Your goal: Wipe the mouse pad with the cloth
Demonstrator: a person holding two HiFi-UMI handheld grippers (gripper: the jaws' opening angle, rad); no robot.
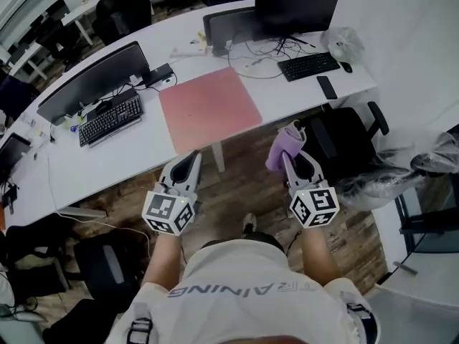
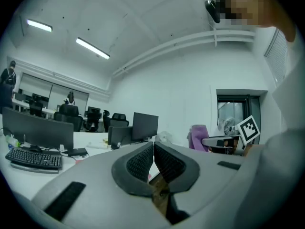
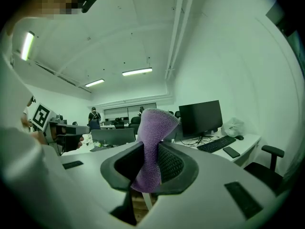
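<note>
A pink mouse pad (image 1: pixel 209 107) lies flat on the white desk (image 1: pixel 122 156), between two keyboards. My right gripper (image 1: pixel 295 153) hangs over the floor in front of the desk, shut on a purple cloth (image 1: pixel 283 147) that sticks up from its jaws (image 3: pixel 151 142). My left gripper (image 1: pixel 188 165) hovers just off the desk's front edge, below the pad, with its jaws closed together and nothing between them (image 2: pixel 153 162). Both grippers are short of the pad.
Black monitors (image 1: pixel 93 79) (image 1: pixel 295 7) and keyboards (image 1: pixel 111 119) (image 1: pixel 309 66) flank the pad. A phone (image 1: pixel 327 87) lies near the right keyboard. A black office chair (image 1: pixel 343 140) stands right of my right gripper. Cables and bags sit under the desk at left.
</note>
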